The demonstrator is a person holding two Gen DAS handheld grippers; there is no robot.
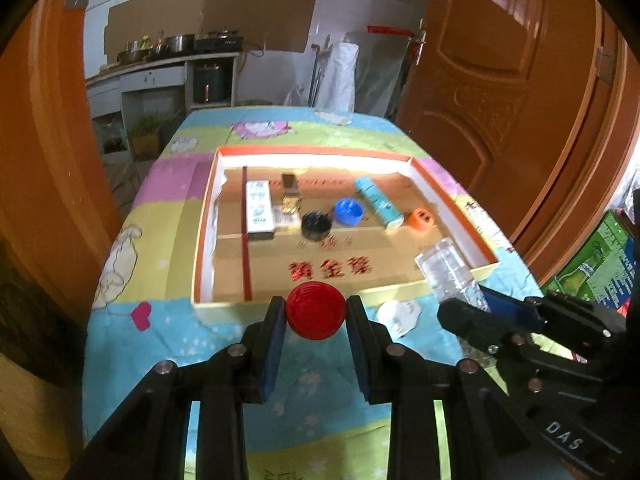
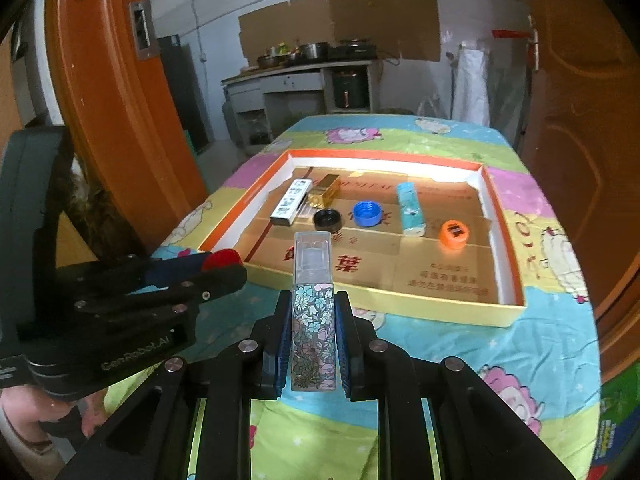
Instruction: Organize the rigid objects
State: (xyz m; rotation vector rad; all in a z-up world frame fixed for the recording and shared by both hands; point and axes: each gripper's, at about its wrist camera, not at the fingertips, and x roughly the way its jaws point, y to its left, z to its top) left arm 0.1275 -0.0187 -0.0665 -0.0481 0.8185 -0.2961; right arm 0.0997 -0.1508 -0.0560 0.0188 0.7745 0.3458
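Note:
My left gripper (image 1: 315,317) is shut on a red ridged bottle cap (image 1: 315,310), held just before the near wall of a shallow orange-rimmed cardboard tray (image 1: 304,304). My right gripper (image 2: 311,322) is shut on a floral spray bottle with a clear cap (image 2: 313,304), also near the tray's (image 2: 440,308) front wall. In the tray lie a white box (image 1: 260,208), a gold item (image 1: 291,200), a black cap (image 1: 316,224), a blue cap (image 1: 349,211), a teal tube (image 1: 378,200) and an orange cap (image 1: 422,219). The red cap also shows in the right wrist view (image 2: 222,259).
The tray sits on a table with a colourful cartoon cloth (image 1: 168,200). Orange wooden doors (image 1: 520,80) stand at both sides. A kitchen counter with pots (image 1: 172,52) is behind. A green carton (image 1: 600,264) stands on the right.

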